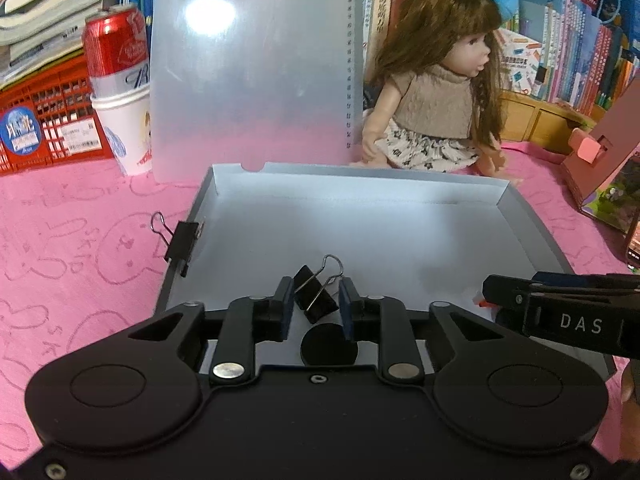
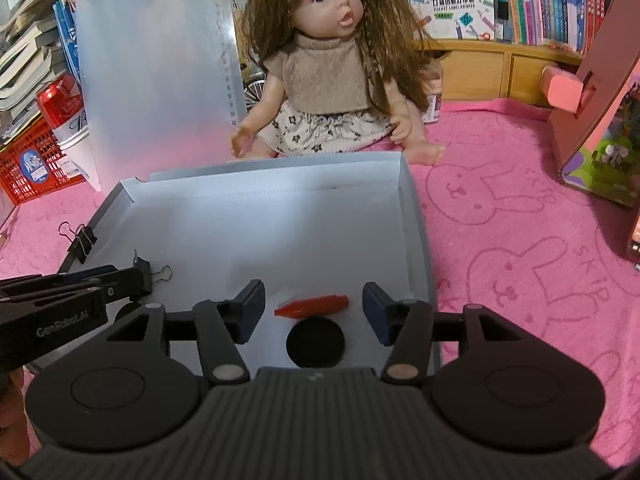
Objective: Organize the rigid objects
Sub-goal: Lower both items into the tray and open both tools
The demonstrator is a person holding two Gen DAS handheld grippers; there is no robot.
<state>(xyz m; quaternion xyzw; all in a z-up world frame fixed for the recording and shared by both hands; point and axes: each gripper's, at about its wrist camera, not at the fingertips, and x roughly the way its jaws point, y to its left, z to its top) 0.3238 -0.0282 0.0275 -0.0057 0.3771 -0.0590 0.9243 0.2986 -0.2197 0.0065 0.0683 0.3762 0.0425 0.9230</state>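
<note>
Right wrist: doll (image 2: 328, 76) behind box (image 2: 416, 216)

A long-haired doll (image 2: 328, 80) in a beige top sits at centre on a pink bunny-print cloth (image 2: 520, 248). At left, a red can (image 1: 114, 46) stands in a paper cup (image 1: 126, 132) beside a red crate (image 1: 48, 120); books (image 2: 560, 0) line the background.

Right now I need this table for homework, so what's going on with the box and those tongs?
A person is sorting small items into the shallow grey box on the pink cloth. The left tongs sit inside it with a black binder clip between the fingers, which are a little apart. The right tongs are open over a red pen-like piece lying on the box floor. Another binder clip is clamped on the box's left wall.
</note>
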